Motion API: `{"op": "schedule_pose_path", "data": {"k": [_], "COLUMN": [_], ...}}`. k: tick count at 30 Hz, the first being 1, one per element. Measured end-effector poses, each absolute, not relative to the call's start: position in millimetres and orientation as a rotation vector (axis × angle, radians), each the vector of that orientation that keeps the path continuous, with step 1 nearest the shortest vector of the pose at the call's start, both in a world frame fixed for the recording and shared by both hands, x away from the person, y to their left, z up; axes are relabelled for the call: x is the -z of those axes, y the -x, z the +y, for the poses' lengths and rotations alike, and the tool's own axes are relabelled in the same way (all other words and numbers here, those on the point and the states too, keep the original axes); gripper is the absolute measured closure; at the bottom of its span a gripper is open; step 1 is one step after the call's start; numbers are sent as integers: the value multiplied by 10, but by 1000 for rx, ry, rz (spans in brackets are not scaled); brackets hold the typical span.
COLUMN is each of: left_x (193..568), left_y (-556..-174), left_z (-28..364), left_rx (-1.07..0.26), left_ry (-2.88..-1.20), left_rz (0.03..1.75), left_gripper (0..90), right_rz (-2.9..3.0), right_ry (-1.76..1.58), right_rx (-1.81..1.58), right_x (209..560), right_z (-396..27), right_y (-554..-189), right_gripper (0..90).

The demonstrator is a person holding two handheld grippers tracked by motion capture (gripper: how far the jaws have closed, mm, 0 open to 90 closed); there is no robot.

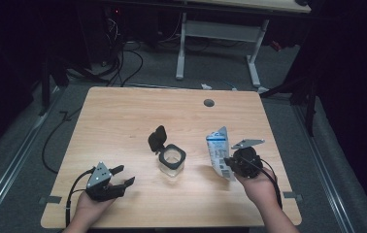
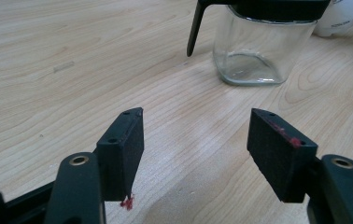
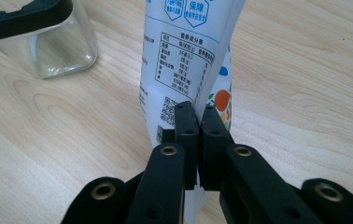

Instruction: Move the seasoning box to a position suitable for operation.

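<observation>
The high view looks forward and down over the whole table (image 1: 123, 111). Both gripper views sit low and close, sharing the glass jar (image 2: 254, 51).

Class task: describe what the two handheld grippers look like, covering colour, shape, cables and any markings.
Both are black. The left gripper carries a grey three-cornered plate and trails a black cable; its fingers are blocky black pads with red smears and small screw holes. The right gripper has the same plate, cable and brass-coloured rivets on its links.
</observation>
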State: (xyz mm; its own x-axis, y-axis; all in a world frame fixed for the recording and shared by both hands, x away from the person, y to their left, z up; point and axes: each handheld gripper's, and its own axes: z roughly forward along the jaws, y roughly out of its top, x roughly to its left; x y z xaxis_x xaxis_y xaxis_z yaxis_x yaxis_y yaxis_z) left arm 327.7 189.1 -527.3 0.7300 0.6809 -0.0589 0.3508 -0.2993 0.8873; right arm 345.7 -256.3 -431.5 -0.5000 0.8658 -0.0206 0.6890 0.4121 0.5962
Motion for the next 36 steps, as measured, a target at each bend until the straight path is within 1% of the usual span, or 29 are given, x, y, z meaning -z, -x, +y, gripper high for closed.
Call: {"op": "schedule_pose_path", "data": {"k": [36], "left_x": [5255], "left_y": [-3258], "left_z": [1886], "left_rx": [-399], "left_ry": [-1894], "left_rz": [777], "left_gripper": [371], "right_rz": [2553], "right_ry": [-1318], "right_rx": [-528], "right_x": [4116], "right_z": [-2452], "right_y": [-3461], "right_gripper": [891]}}
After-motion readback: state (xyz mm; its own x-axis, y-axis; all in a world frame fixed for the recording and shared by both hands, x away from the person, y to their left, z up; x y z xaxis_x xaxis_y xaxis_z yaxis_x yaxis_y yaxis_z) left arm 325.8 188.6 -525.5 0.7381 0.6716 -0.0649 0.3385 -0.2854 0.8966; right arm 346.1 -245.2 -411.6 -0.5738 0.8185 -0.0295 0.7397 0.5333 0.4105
